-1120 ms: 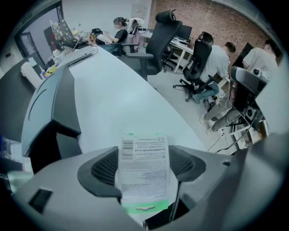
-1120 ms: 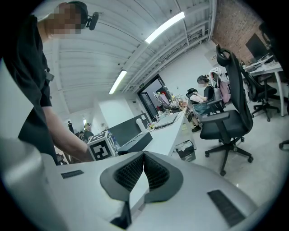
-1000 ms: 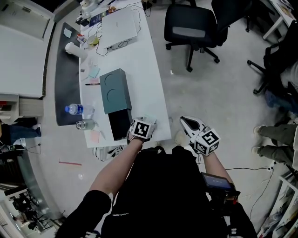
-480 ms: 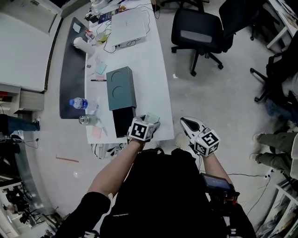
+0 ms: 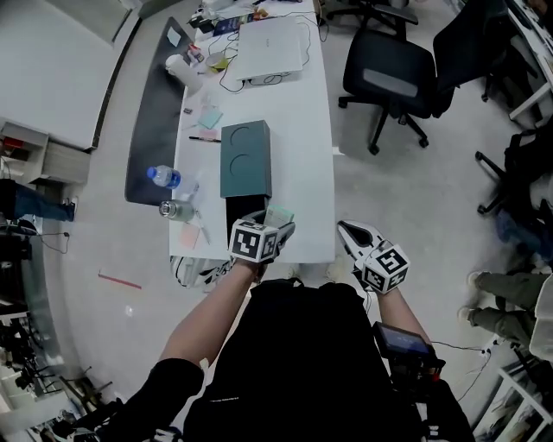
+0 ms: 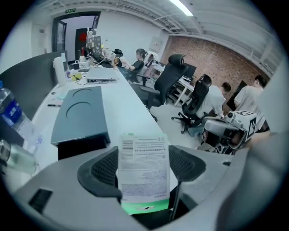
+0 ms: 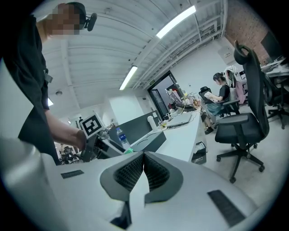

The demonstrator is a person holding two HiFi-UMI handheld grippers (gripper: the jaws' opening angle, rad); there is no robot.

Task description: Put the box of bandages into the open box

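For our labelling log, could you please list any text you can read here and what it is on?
No text can be quoted.
Bandage box: barcode and fine print, too blurred to read.
Bottle label: too blurred.
Green sign: too small.

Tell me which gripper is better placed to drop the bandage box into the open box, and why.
Left. The left gripper is shut on the box of bandages, right beside the open box on the table. The right gripper is shut, empty, and hangs past the table edge over the floor.
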